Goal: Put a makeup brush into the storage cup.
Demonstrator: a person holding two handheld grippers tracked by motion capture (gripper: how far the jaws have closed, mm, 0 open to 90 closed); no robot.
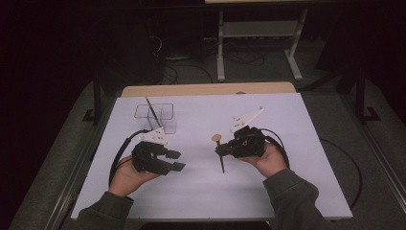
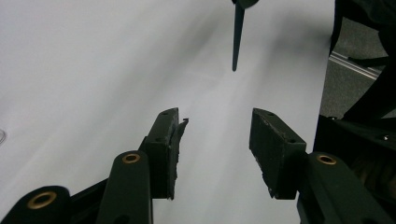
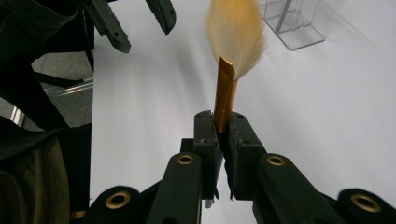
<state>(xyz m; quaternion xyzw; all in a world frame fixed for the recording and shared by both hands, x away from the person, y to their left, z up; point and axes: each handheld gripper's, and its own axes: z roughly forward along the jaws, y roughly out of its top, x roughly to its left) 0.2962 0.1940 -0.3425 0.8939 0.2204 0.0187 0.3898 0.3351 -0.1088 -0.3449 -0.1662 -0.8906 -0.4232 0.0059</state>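
The right gripper (image 3: 223,128) is pinching a makeup brush with a copper-coloured metal ferrule, tan fluffy bristles and a dark tapered handle (image 3: 225,95). Its 2 jaws are pressing together on the ferrule just below the bristles, probably so the brush cannot swivel while it is being carried. In the high view the brush (image 1: 219,152) is standing off the white table sheet (image 1: 287,182), bristles toward the far side and handle tip pointing back at the person. A clear plastic organiser with square compartments (image 1: 154,115) is sitting at the far left, with 1 thin dark brush (image 1: 152,112) leaning in it, which looks like the destination. The left gripper (image 1: 176,160) is hovering with jaws spread and holding nothing, aimed across at the brush handle (image 2: 237,39), seemingly readying to take it. Both forearms are coming in low, wrists angled inward.
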